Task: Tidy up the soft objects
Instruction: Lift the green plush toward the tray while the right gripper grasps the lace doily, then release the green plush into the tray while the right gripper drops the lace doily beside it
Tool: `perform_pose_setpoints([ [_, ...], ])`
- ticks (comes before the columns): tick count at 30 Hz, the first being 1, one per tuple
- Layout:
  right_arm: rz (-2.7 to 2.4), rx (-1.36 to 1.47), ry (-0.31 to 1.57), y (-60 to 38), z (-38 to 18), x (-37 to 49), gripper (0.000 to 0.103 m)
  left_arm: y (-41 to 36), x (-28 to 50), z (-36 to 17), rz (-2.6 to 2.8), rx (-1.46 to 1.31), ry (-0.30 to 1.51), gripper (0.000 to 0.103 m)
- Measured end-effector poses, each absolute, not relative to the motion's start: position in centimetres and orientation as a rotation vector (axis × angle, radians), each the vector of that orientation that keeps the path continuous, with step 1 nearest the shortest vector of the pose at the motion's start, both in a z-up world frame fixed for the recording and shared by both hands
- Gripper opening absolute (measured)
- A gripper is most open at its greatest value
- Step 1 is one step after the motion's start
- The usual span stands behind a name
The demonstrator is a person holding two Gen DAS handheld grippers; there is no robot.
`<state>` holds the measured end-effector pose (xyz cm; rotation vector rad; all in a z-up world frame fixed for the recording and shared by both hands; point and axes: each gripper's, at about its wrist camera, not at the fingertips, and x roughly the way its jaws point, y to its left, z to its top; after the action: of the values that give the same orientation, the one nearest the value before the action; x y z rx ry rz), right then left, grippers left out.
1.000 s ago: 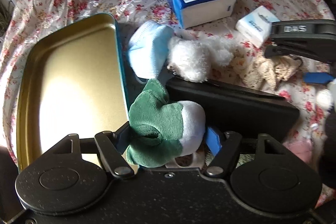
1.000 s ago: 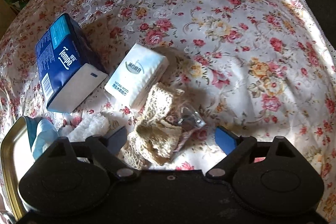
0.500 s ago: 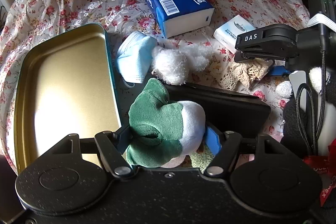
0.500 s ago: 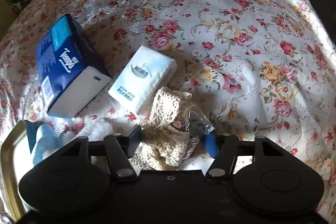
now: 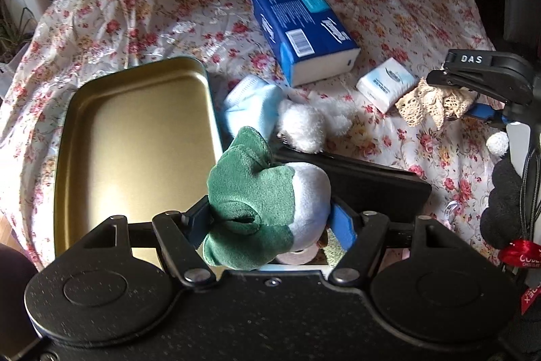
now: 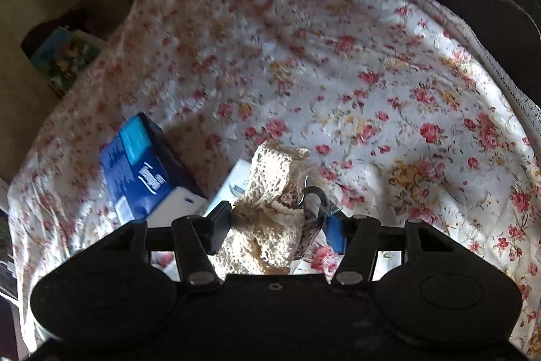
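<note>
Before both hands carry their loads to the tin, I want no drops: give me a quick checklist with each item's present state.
1. Left gripper clamped on the plush: ok, pads press both sides.
2. Right gripper clamped on the lace cloth: ok, held between the pads.
3. Lace cloth clear of the bedspread: cannot tell, its lower part is hidden.
4. Tin open and bare inside: ok.
5. Mask and white fluffy toy beside the tin, not in it: ok.
6. Clear wrapper caught with the lace: not ok, it may slip.
</note>
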<state>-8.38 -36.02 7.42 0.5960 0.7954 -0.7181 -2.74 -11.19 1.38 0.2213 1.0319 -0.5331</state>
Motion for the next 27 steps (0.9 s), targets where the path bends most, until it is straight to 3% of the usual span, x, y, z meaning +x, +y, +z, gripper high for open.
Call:
perform_pose_setpoints([
  [27,-0.431,0.385,0.725,-28.0,9.1,-7.3,0.057,0.2,0.2,3.0,-0.318,0.093,1.020,0.066],
])
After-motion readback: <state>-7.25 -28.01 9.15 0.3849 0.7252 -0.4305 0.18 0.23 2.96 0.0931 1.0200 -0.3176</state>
